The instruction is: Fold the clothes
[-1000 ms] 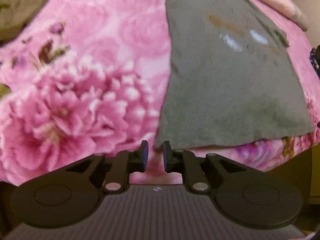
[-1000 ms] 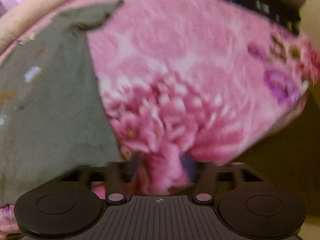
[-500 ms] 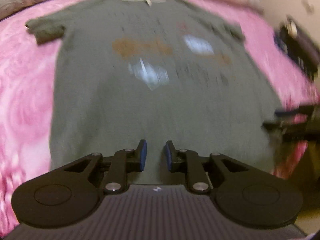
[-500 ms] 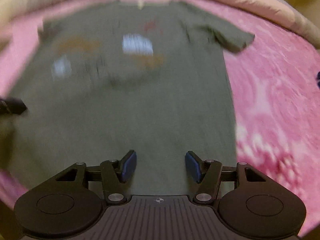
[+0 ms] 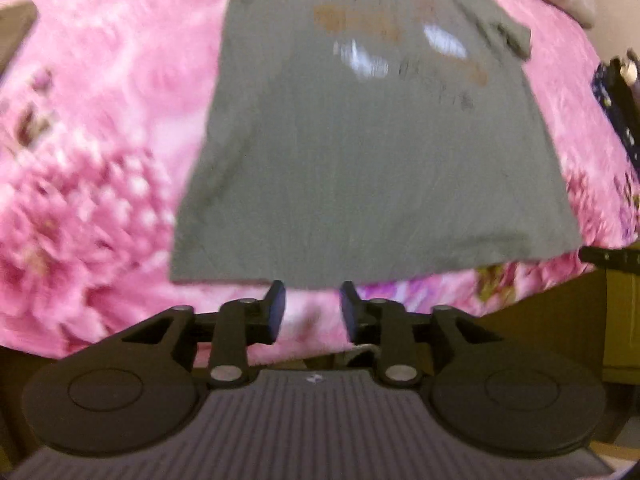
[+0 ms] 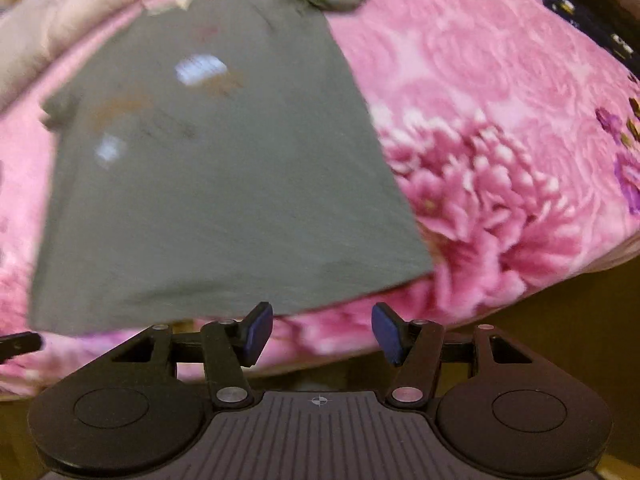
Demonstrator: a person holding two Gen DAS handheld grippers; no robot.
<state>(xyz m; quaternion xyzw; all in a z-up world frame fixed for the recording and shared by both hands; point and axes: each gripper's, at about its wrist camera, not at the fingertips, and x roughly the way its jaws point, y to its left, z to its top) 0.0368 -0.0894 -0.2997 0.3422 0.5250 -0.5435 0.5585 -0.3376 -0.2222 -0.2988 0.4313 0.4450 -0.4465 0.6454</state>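
The grey T-shirt (image 5: 372, 152) is lying flat and spread out on the pink flowered blanket (image 5: 100, 152), its collar far from me and its bottom hem toward me. My left gripper (image 5: 312, 308) is hanging just before the hem; its jaws have just been opening and nothing is between them. My right gripper (image 6: 322, 334) is standing wide open and empty near the hem's right part, over the blanket.
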